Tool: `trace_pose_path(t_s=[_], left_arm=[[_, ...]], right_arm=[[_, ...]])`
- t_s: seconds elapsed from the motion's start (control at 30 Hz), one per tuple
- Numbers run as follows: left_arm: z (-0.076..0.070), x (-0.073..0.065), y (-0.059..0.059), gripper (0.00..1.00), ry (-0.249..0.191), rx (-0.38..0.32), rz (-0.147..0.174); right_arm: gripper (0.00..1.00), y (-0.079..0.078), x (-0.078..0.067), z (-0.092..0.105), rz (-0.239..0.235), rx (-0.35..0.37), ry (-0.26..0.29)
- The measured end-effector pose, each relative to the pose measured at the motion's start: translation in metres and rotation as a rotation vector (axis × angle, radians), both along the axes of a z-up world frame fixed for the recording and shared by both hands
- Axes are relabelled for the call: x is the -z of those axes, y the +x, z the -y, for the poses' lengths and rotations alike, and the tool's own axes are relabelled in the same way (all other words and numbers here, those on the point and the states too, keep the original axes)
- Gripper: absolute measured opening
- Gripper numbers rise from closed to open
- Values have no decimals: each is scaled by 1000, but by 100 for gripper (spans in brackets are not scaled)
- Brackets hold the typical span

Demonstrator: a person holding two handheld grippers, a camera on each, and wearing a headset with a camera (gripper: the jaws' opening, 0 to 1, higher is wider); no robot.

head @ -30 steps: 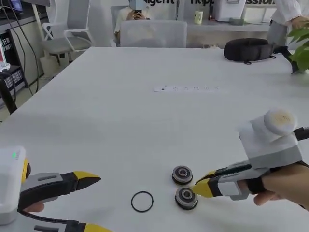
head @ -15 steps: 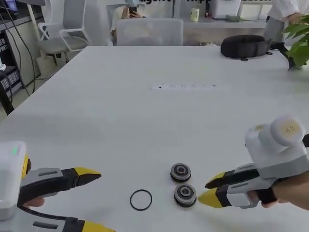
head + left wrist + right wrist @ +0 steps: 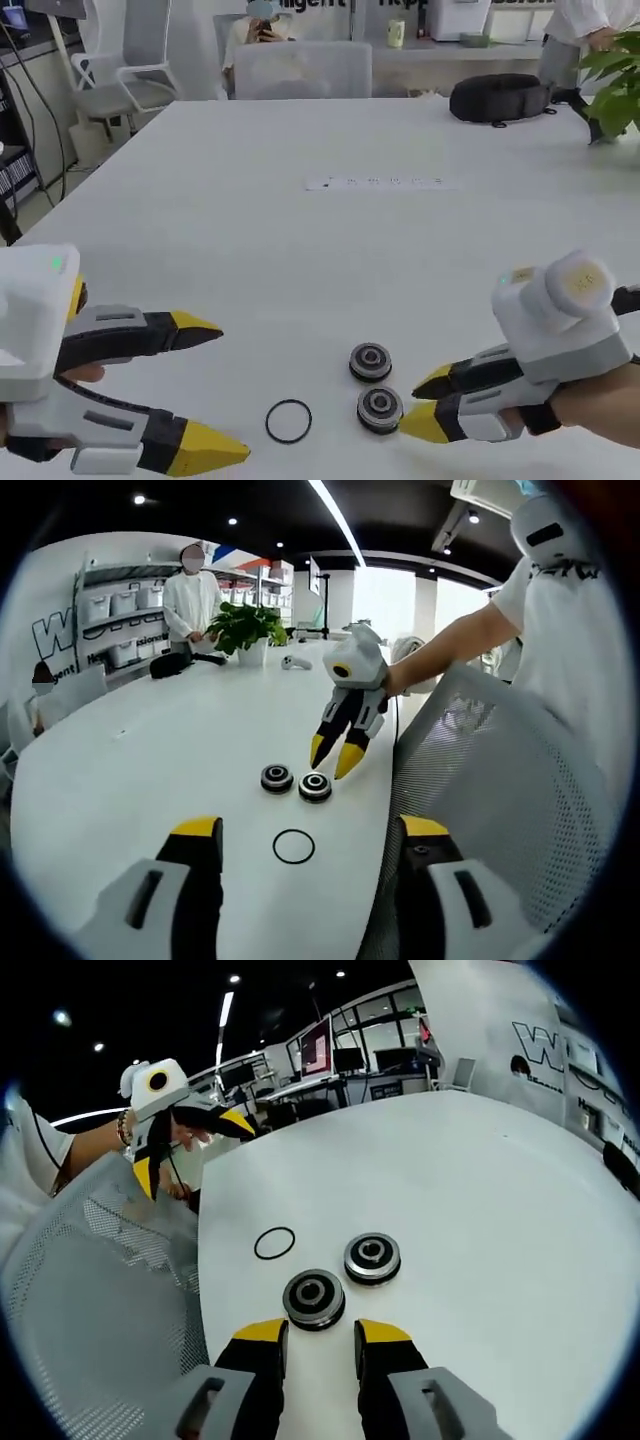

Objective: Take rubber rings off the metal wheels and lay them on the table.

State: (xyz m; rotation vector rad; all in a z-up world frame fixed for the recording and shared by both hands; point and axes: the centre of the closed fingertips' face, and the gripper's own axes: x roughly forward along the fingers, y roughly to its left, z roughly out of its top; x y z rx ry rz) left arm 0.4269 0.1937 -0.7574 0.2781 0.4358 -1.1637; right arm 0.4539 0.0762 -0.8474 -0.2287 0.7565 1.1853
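On the white tabletop (image 3: 300, 250), near its front edge, two small round metal wheels lie close together, the farther wheel (image 3: 370, 362) and the nearer wheel (image 3: 380, 408), each dark around its rim. A thin black rubber ring (image 3: 289, 421) lies flat and loose beside the nearer wheel, on the side towards the left gripper (image 3: 228, 390). That gripper hangs apart from the ring, yellow-tipped fingers spread wide, holding nothing. The right gripper (image 3: 420, 403) hovers just beside the nearer wheel, fingers slightly apart and empty.
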Motion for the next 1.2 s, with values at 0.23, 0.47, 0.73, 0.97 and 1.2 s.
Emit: trace_pose_path(t_s=[0.23,0.47,0.73,0.97,1.2], left_arm=[[28,-16,1,70,4,80,25],[47,-21,14,64,43,124,80],[79,-21,31,54,0,140,111],[101,5,35,41,9,174,93],[110,39,30,28,61,196,88]], right_arm=[[24,-1,1,-5,11,-30,-26],[24,-3,6,-7,27,-62,-68],[23,-1,9,-7,24,-63,-84],[22,0,10,-7,26,-42,-72],[22,0,11,-9,31,-30,-59]])
